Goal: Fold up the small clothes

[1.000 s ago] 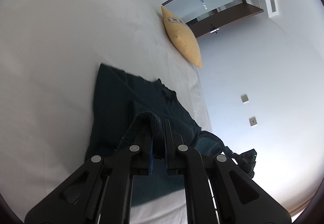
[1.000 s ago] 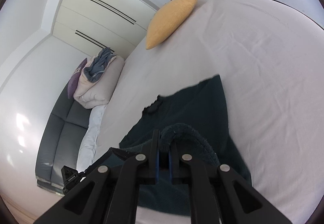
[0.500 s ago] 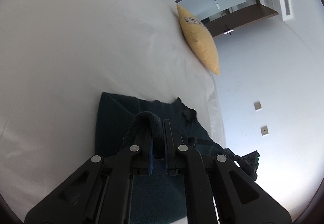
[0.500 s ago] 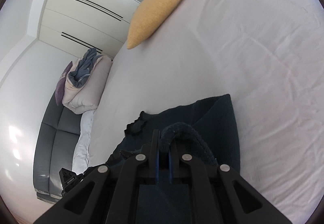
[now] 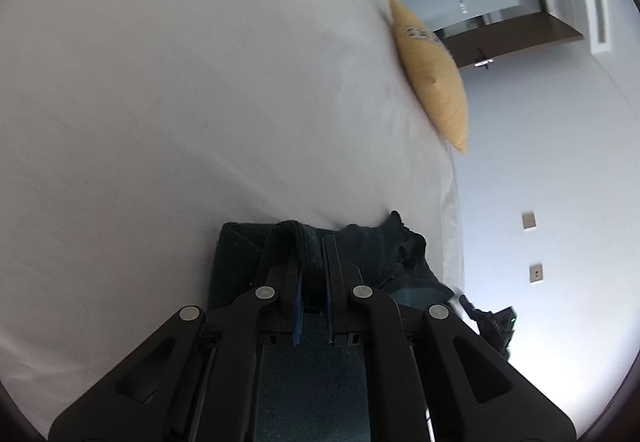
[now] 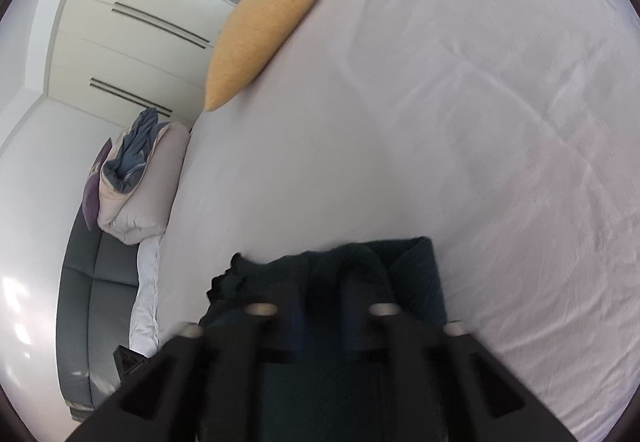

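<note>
A dark teal knitted garment [image 5: 236, 254] lies on the white bed [image 5: 160, 102], folded over on itself. My left gripper [image 5: 312, 242] pinches a raised fold of it between its fingertips; its jaws are just starting to open. In the right wrist view the same garment [image 6: 416, 274] sits under my right gripper [image 6: 320, 282], which is blurred. Its jaws are opening and stand well apart, with a hump of cloth loose between them. Both grippers are low over the garment's far edge.
A yellow pillow [image 5: 432, 70] lies on the far side of the bed, also visible as the yellow pillow [image 6: 264, 26]. Beside the bed [image 6: 440, 122] stands a grey sofa [image 6: 92, 302] with piled bedding [image 6: 132, 178]. White sheet stretches beyond the garment.
Both grippers moved forward and down, carrying the fold toward the garment's far edge. The right jaws went from shut on the cloth to wide apart. The left gap widened slightly.
</note>
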Demonstrator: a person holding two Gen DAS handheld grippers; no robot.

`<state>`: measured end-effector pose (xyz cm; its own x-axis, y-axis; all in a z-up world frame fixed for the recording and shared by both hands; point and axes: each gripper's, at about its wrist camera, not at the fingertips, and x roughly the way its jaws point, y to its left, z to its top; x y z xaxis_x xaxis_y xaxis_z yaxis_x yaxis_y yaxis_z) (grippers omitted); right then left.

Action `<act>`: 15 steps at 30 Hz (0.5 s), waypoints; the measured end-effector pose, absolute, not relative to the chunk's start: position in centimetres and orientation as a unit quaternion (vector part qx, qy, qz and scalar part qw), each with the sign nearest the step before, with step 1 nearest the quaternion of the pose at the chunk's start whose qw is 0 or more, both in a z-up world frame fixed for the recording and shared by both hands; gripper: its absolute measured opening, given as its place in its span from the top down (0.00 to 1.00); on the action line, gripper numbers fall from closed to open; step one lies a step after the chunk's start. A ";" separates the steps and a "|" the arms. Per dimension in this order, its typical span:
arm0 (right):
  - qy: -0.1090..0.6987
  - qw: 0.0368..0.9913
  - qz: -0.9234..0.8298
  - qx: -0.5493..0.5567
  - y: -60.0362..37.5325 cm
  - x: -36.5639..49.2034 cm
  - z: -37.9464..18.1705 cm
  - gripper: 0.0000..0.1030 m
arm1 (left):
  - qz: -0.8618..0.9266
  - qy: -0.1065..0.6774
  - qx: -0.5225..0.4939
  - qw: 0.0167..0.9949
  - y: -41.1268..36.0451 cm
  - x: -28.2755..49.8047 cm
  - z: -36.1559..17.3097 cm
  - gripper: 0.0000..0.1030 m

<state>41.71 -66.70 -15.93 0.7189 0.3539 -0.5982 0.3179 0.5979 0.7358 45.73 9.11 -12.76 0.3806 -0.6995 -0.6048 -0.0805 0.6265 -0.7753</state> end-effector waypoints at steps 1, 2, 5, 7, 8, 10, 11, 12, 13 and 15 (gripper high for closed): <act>0.354 0.813 0.011 0.462 -67.1 41.2 -15.9 0.34 | -0.212 0.510 -0.384 0.739 9.2 45.9 -12.7 0.78; 0.336 0.818 0.002 0.467 -67.4 40.6 -15.6 0.26 | -0.211 0.495 -0.389 0.748 9.7 45.9 -12.2 0.66; 0.327 0.821 -0.020 0.467 -68.2 39.4 -15.3 0.23 | -0.194 0.452 -0.421 0.763 12.1 45.9 -10.9 0.02; 0.324 0.826 -0.023 0.460 -68.2 38.6 -14.8 0.23 | -0.189 0.440 -0.437 0.761 13.6 46.0 -10.3 0.02; 0.320 0.834 -0.028 0.449 -68.0 38.1 -14.2 0.23 | -0.183 0.436 -0.436 0.766 14.2 45.9 -9.9 0.02; 0.311 0.842 -0.026 0.439 -67.3 37.5 -13.2 0.23 | -0.177 0.424 -0.427 0.779 14.7 45.1 -8.8 0.02; 0.307 0.847 -0.014 0.434 -66.7 37.2 -12.6 0.23 | -0.180 0.424 -0.423 0.780 14.4 44.7 -8.4 0.02; 0.306 0.849 -0.007 0.430 -66.3 37.1 -12.3 0.23 | -0.183 0.428 -0.415 0.782 13.9 44.4 -8.2 0.02; 0.308 0.852 0.002 0.424 -65.6 37.1 -12.0 0.23 | -0.190 0.433 -0.403 0.784 13.1 44.1 -7.9 0.02; 0.322 0.857 0.022 0.403 -63.7 37.3 -11.5 0.23 | -0.217 0.450 -0.358 0.789 10.1 43.5 -7.7 0.02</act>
<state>37.28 -63.66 -11.48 0.7918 0.2967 -0.5338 0.2217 0.6748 0.7039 43.50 10.12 -7.72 0.5005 -0.6649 -0.5545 0.0204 0.6494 -0.7602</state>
